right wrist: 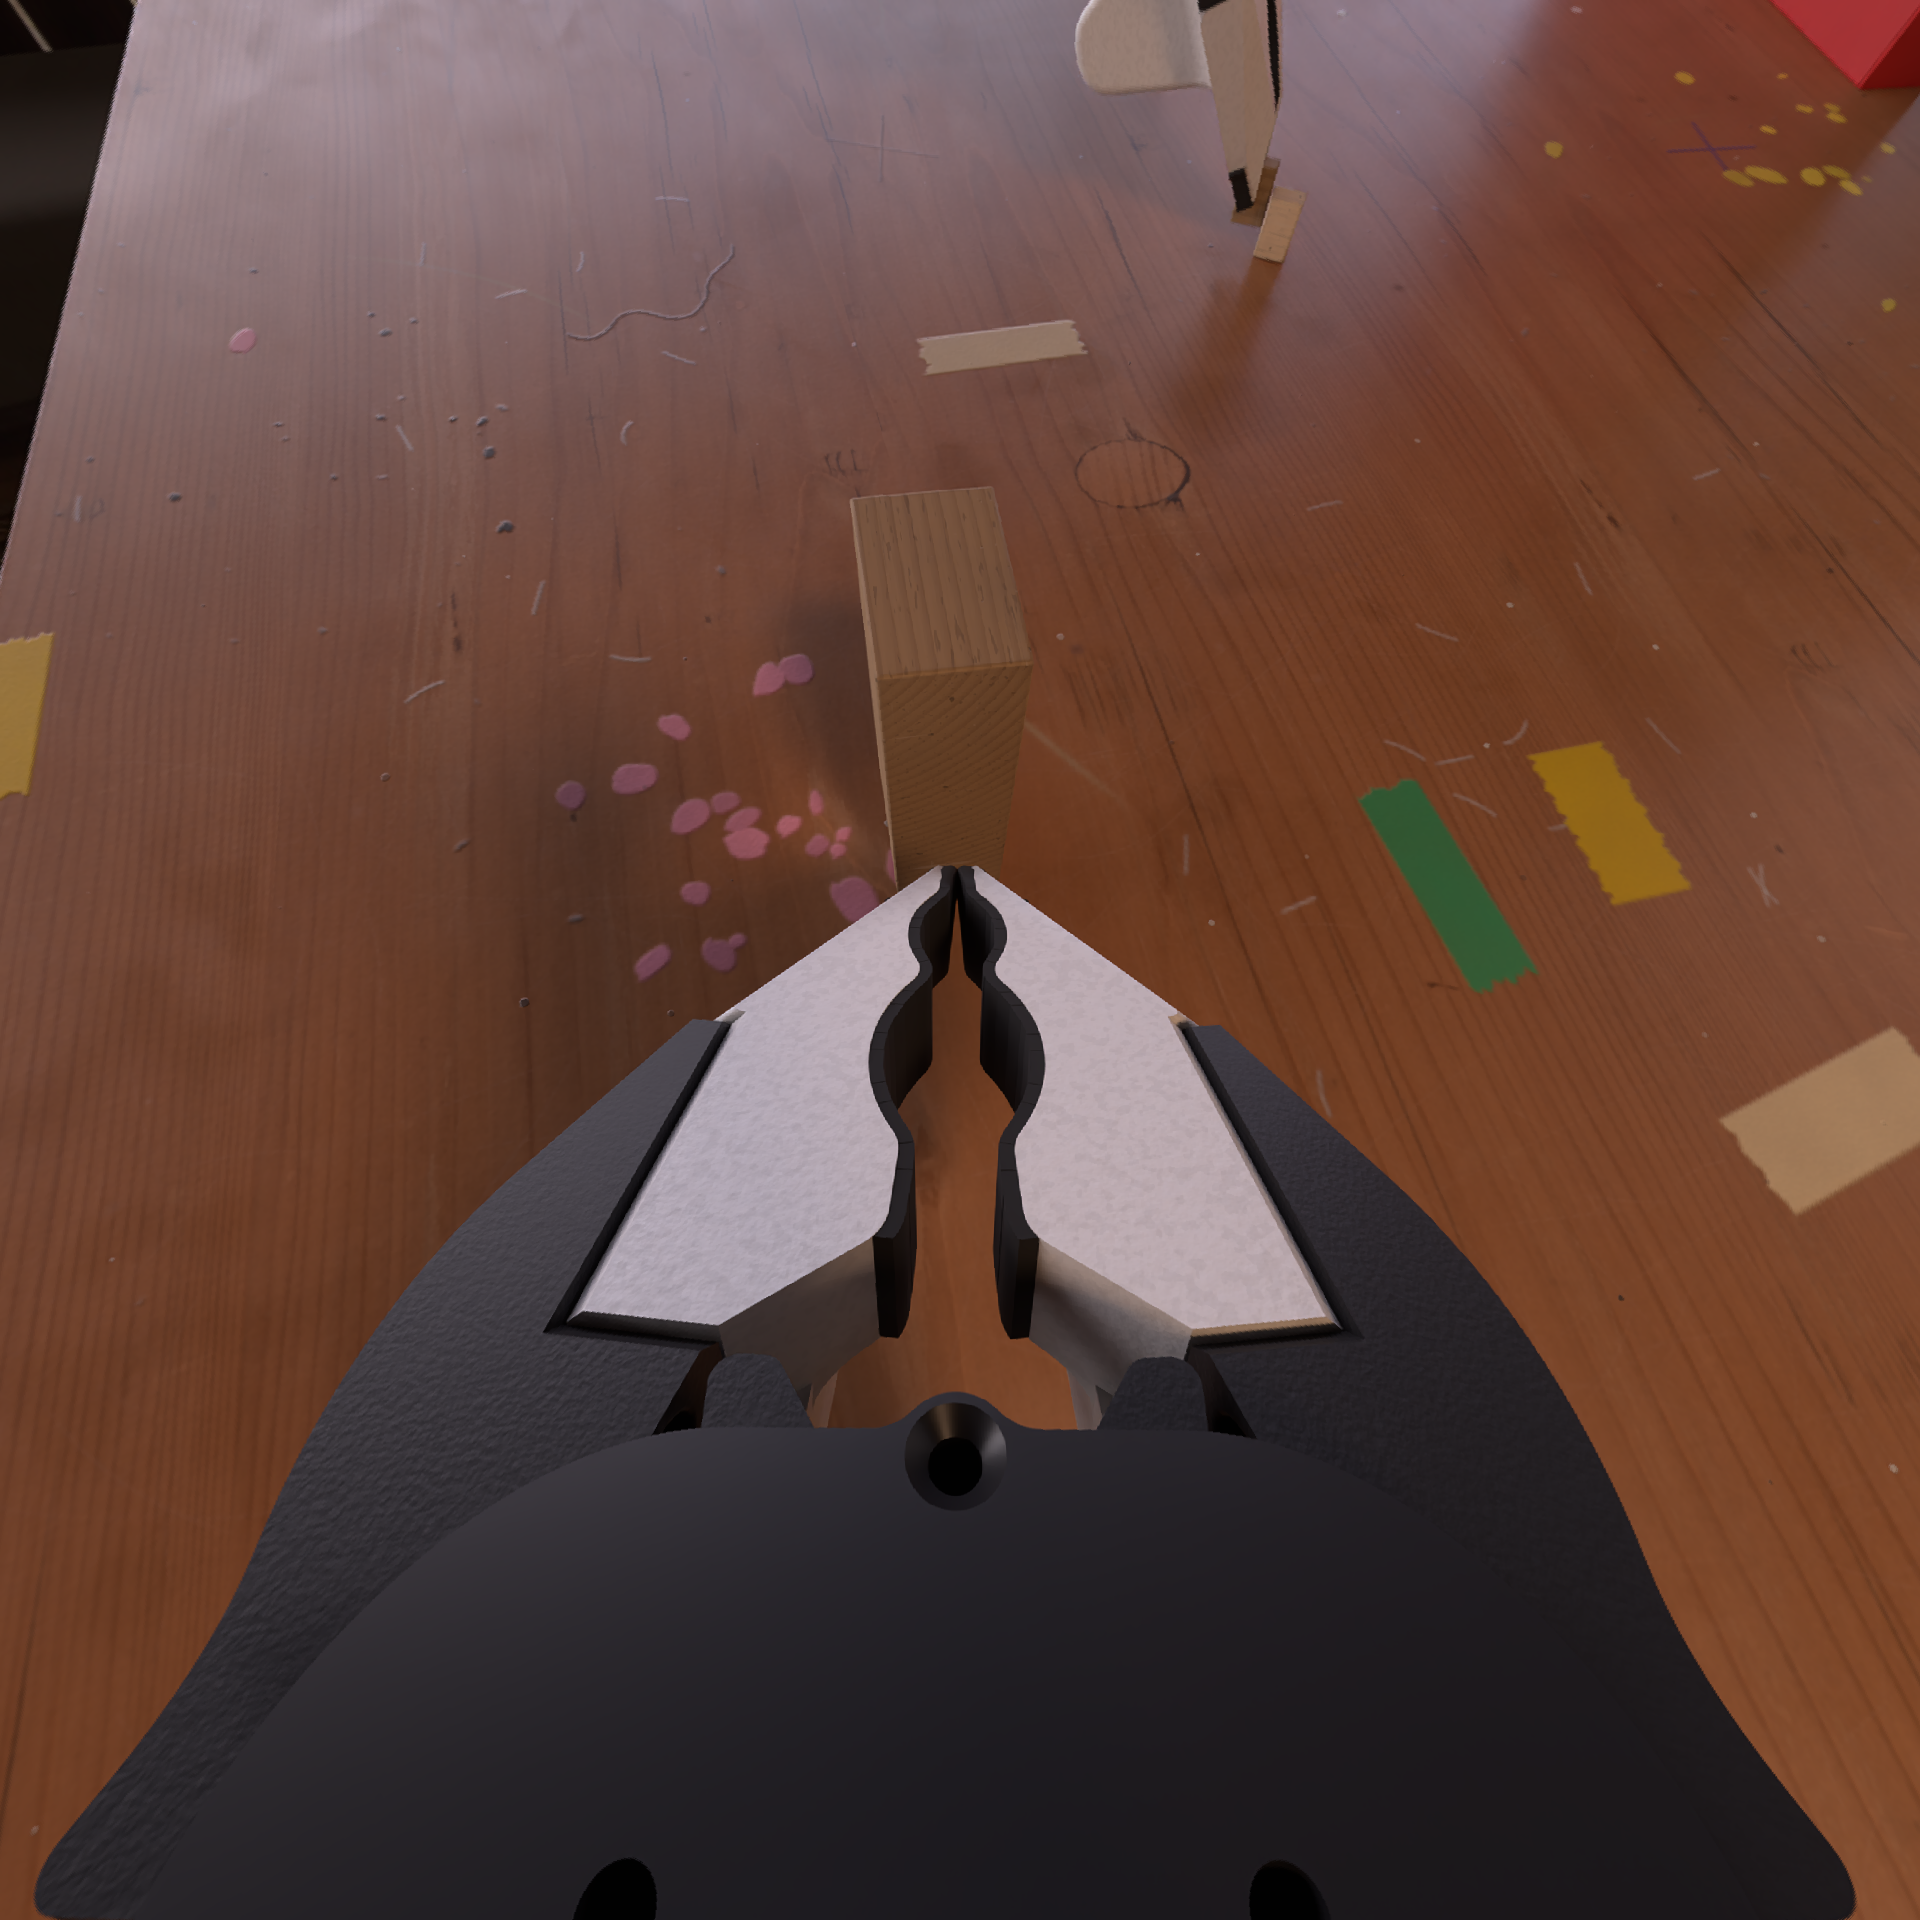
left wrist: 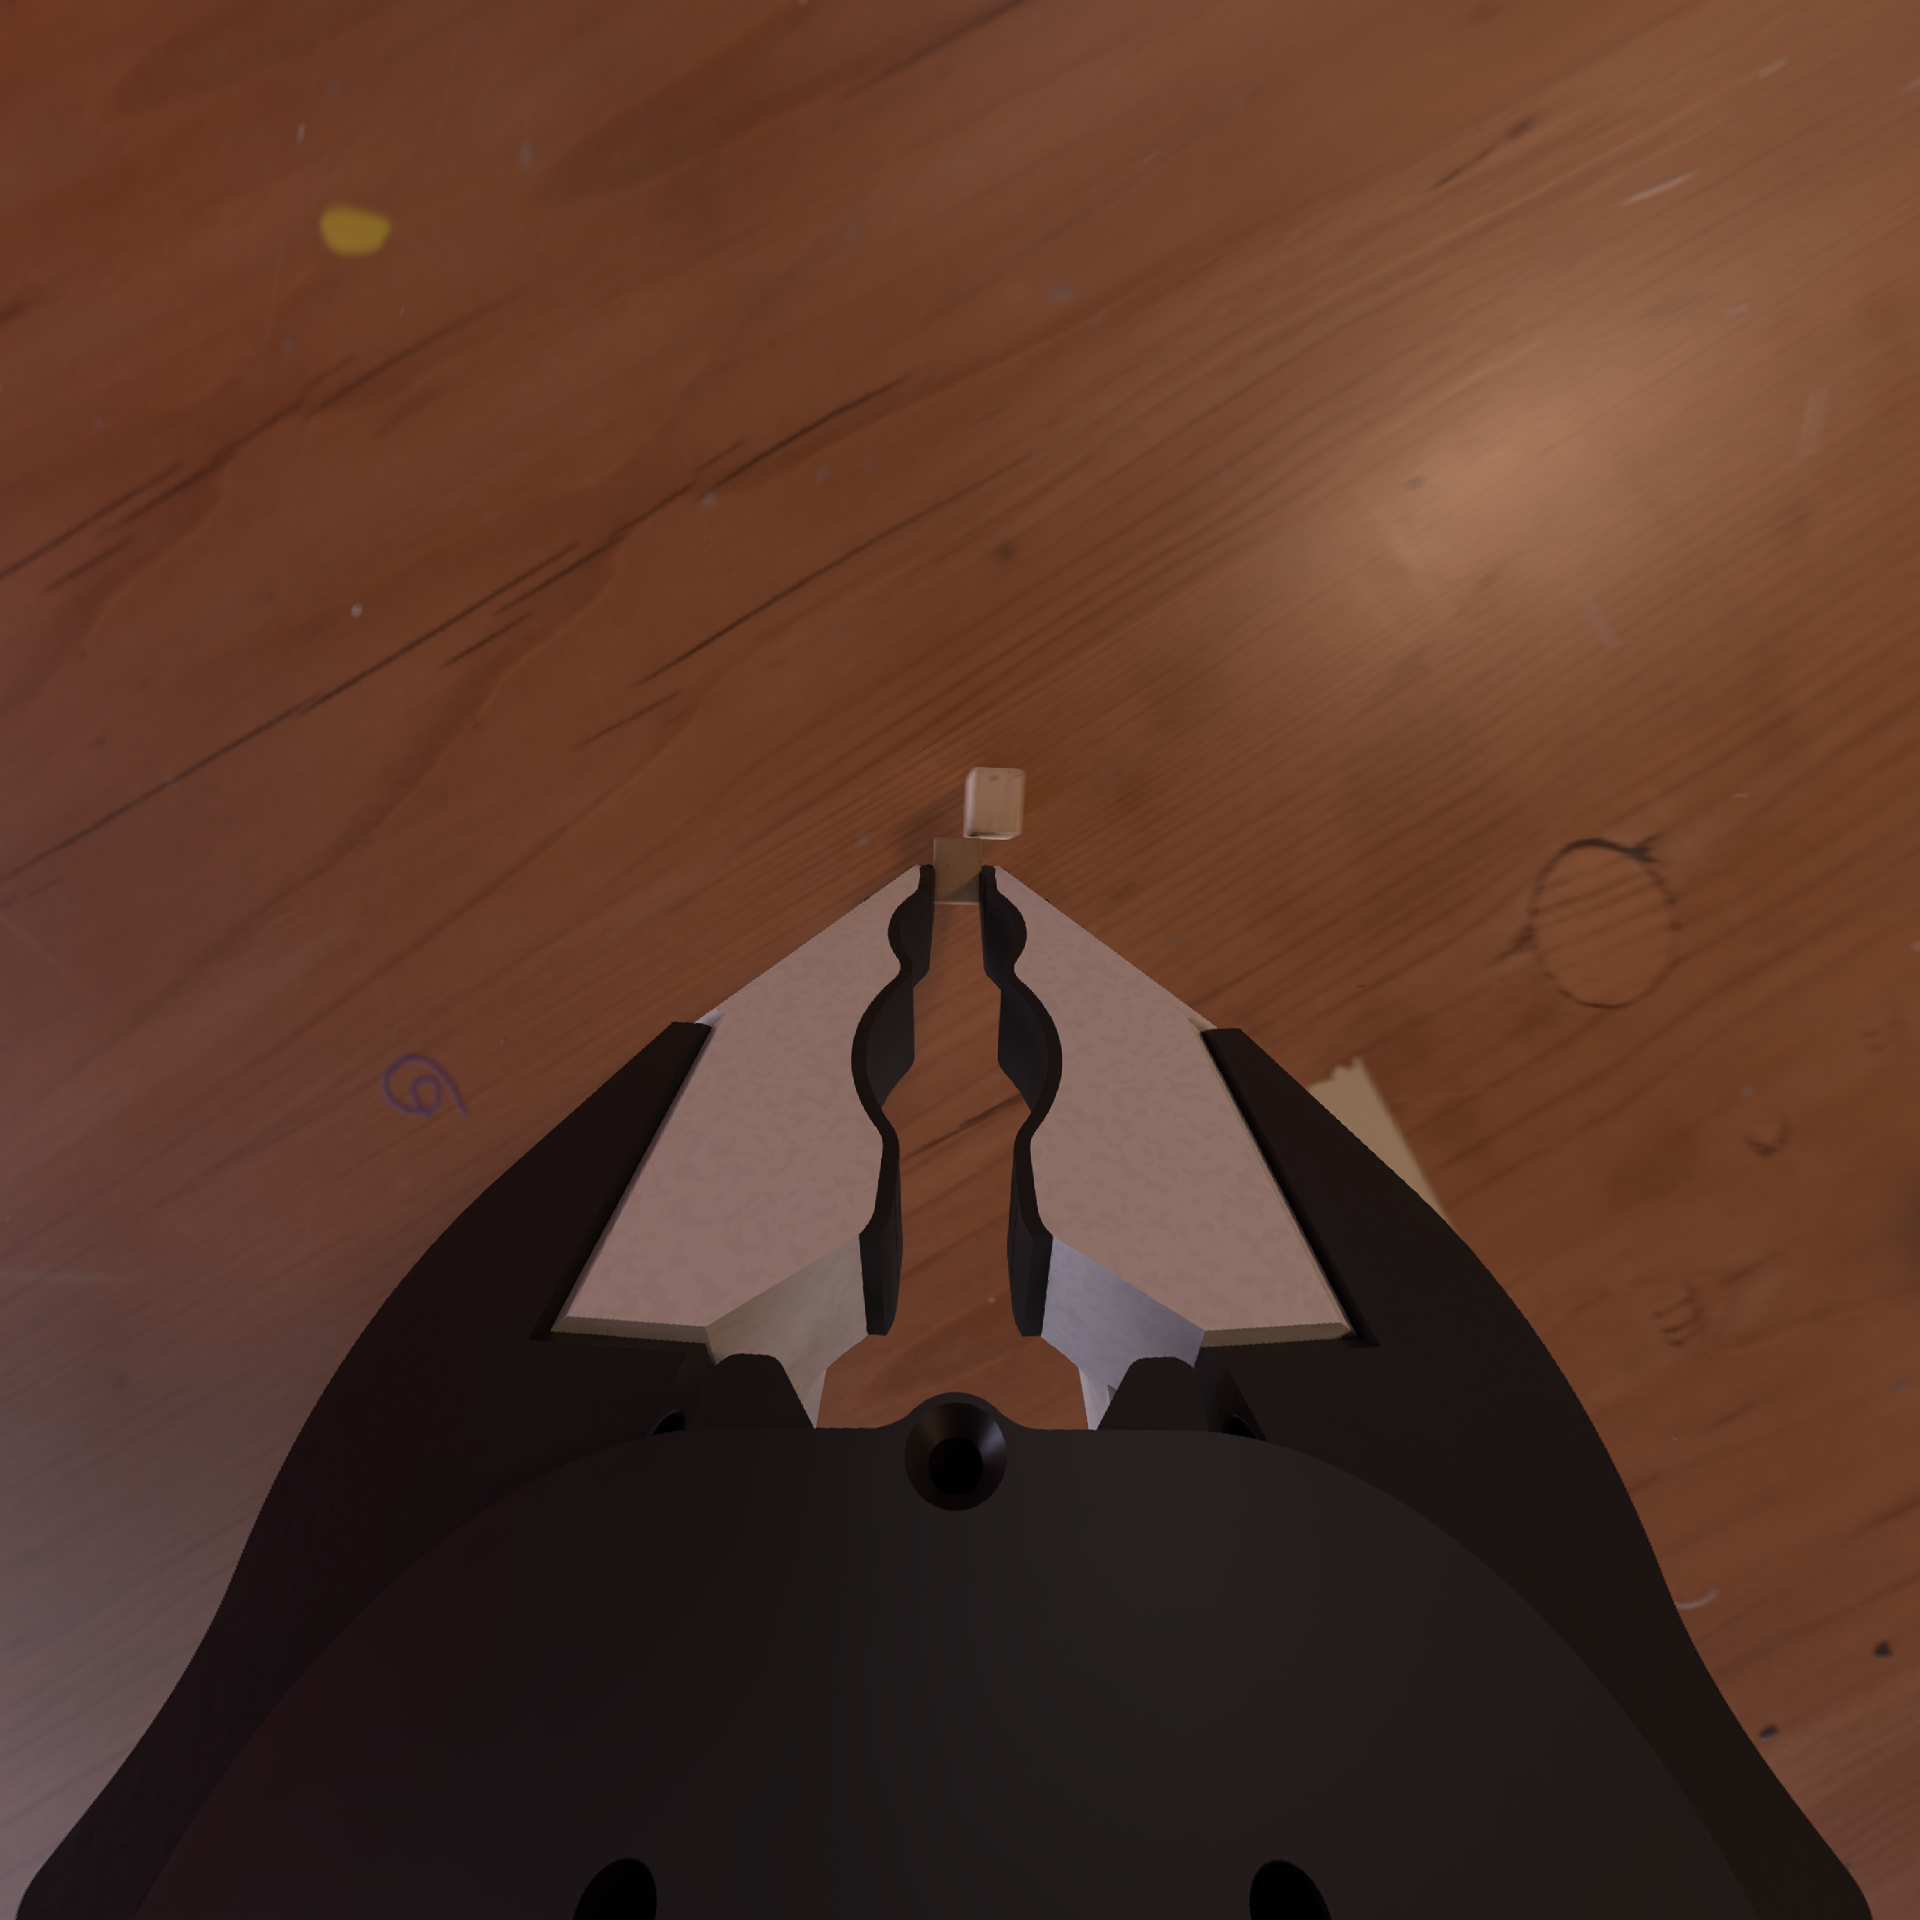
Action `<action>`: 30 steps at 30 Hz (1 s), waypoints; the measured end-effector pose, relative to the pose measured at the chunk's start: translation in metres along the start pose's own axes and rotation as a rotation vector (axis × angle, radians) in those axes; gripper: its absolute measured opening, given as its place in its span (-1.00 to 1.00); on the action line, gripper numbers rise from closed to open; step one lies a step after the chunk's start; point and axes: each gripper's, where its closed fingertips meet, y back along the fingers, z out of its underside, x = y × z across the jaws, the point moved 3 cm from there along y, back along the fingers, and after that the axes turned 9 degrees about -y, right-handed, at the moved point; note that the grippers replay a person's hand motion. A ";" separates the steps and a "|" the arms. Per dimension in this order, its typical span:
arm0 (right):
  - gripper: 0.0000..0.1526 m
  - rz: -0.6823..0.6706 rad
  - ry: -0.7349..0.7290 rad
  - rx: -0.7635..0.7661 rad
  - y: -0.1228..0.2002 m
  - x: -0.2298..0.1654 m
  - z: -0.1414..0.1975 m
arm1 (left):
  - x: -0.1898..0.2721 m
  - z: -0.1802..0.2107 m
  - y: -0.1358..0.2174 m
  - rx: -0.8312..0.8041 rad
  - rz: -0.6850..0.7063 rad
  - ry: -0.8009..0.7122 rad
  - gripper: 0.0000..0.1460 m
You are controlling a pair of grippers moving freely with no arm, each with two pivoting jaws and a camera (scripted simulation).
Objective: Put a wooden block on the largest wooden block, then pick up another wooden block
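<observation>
The left tongs (left wrist: 956, 883) are narrow, and their tips close on a small wooden block (left wrist: 954, 871), of which only a little shows between them. A second small block (left wrist: 994, 802), paler, stands just beyond the tips and a little to their right, on the table (left wrist: 1351, 416). The right tongs (right wrist: 956, 873) are closed with nothing inside. The largest wooden block (right wrist: 940, 623) stands upright directly ahead of their tips, very near.

The step in hand, I judge, is to carry the small block to the large one. The grip is only at the extreme tips, so the lift should be straight and slow, without touching the pale neighbour. The top face of the large block is narrow, so the small block should be lowered flat and centred, and the right tongs should first move back.
</observation>
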 end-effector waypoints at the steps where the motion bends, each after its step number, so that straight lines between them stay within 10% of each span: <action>1: -1.00 0.000 -0.001 0.001 0.000 0.000 0.000 | 0.004 -0.003 0.003 0.025 0.014 -0.008 -0.89; 14: -1.00 0.006 0.000 0.009 0.000 0.000 -0.001 | 0.203 -0.058 0.083 0.354 0.638 -0.590 -0.89; 30: -1.00 0.004 0.001 0.013 0.001 0.000 -0.002 | 0.270 -0.043 0.064 0.237 0.711 -0.842 -0.80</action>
